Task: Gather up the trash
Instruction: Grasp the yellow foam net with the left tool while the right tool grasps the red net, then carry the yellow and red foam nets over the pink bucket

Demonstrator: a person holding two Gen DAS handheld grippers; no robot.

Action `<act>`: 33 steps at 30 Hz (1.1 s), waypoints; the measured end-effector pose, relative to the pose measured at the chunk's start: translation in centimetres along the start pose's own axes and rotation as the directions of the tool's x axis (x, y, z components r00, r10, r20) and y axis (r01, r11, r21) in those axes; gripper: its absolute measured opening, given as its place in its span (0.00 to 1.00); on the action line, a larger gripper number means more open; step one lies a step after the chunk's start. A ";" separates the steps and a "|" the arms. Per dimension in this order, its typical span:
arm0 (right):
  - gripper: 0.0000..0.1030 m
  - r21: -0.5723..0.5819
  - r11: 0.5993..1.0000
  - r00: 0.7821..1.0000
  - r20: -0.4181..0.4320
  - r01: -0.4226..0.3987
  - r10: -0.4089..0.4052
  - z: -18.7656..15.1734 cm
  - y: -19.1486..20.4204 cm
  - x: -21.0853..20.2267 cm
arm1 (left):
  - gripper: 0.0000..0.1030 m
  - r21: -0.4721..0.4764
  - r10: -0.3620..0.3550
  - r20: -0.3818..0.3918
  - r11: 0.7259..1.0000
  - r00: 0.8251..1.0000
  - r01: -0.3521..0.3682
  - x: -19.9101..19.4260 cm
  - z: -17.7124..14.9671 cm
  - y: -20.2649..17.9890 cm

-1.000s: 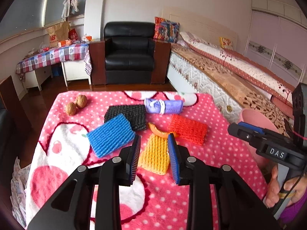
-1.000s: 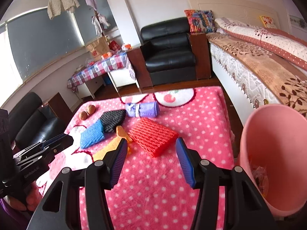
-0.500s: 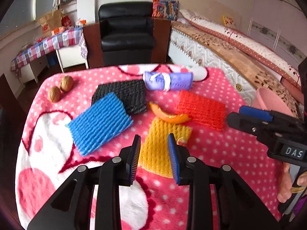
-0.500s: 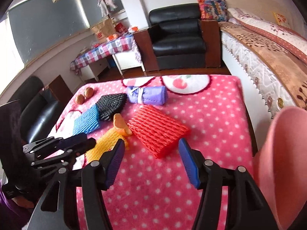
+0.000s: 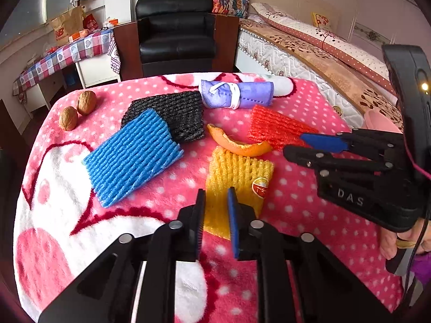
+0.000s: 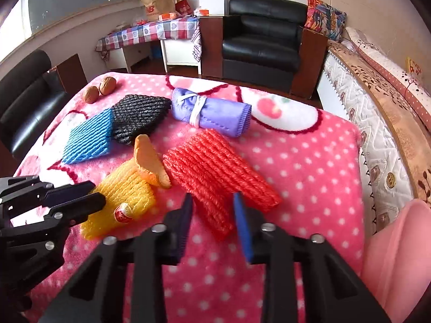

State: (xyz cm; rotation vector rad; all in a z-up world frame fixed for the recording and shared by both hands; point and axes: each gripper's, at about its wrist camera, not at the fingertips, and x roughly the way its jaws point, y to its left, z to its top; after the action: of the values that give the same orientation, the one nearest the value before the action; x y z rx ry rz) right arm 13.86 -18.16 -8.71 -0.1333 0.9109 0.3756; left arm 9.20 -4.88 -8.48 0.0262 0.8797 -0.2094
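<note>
Pink plastic bin [image 6: 398,255] at the tabletop's [image 6: 309,161] right edge, its contents out of view. Left tongs [image 5: 215,207], jaws just narrowed, pinch the yellow foam fruit net [image 5: 237,172]; right tongs [image 6: 212,210], likewise narrowed, pinch the red foam fruit net [image 6: 215,167]. Orange peel [image 5: 237,144], blue foam net [image 5: 129,156], black foam net [image 5: 172,113], rolled purple cloth [image 5: 239,94] and two walnuts [image 5: 78,109] lie beyond on the pink dotted blanket.

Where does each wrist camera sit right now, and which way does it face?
Left wrist: on the left gripper, facing down across the pink blanket toward the armchair; its jaws, just closing, pinch the yellow net; right gripper and a hand show right.
Right wrist: on the right gripper, same heading; its jaws, just closing, pinch the red net; left gripper shows left.
Shared: both nets, orange peel, armchair.
</note>
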 end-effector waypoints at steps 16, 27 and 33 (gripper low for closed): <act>0.09 0.228 0.959 0.981 0.128 -0.170 0.143 -2.6 -2.1 -7.8 | 0.08 -0.032 -0.067 0.154 0.997 0.986 0.072 -7.6 0.3 -1.5; 0.09 0.396 0.908 0.973 0.228 -0.137 0.048 -4.9 -6.4 -13.9 | 0.08 -0.006 -0.108 0.263 0.993 0.959 0.114 -9.5 2.6 -6.7; 0.10 0.477 0.876 0.970 0.239 -0.072 -0.050 -6.9 -10.1 -16.4 | 0.08 0.024 -0.151 0.265 0.988 0.952 0.150 -8.2 3.8 -10.8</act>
State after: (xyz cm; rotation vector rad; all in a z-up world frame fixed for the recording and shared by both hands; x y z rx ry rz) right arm 3.42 -33.69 -0.38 0.3751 0.7354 0.1588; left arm 4.91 -14.43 0.91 -0.0649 0.6125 -0.3496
